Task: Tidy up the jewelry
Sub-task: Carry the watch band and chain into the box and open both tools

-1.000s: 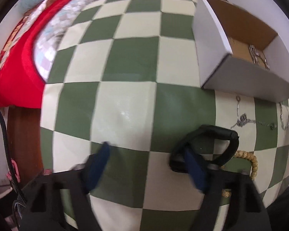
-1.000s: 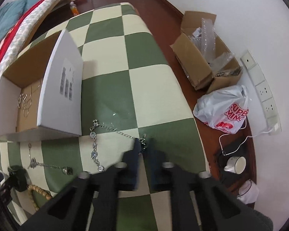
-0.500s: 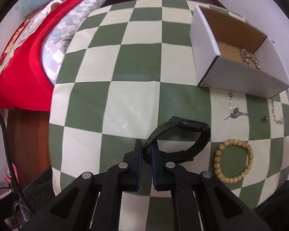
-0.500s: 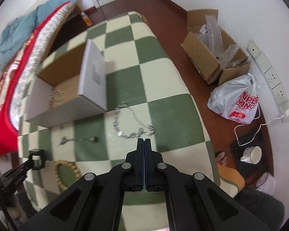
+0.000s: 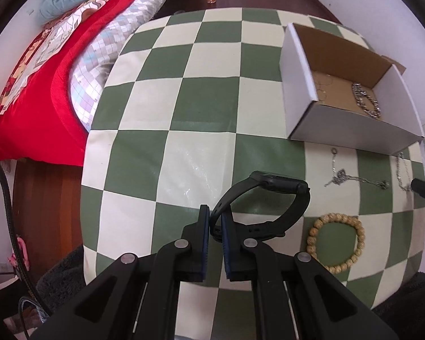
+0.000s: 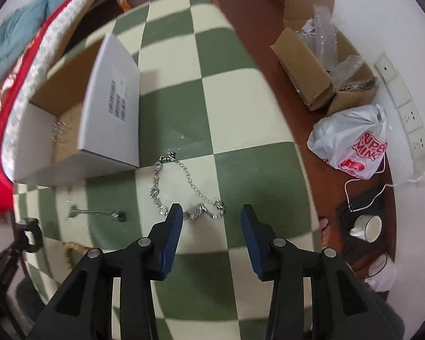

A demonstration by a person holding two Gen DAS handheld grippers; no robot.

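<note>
Here, we held the left tool [image 5: 214, 223] clamped on the strap of a black watch [image 5: 272, 201], its blue pads nearly together with only the band between them; the watch case stood raised above the green-and-cream checkered desk [image 5: 184, 107]. A wooden bead bracelet [image 5: 335, 242] lay flat on the desk just right of the watch, and a thin silver chain [image 5: 351, 180] lay beyond it, near the front wall of the white cardboard box [image 5: 351, 134]. Inside the box we saw a coiled silver chain [image 5: 365, 99] on the brown floor. We kept the right tool [image 6: 211, 216] spread wide, empty, above the desk, with its left pad over one end of a silver link bracelet [image 6: 184, 189] that looped across a cream square just beside the box's corner [image 6: 110, 130]. Whether that pad touched the bracelet, we could not tell. A red quilt [image 5: 42, 85] covered the bed beside the desk.
</note>
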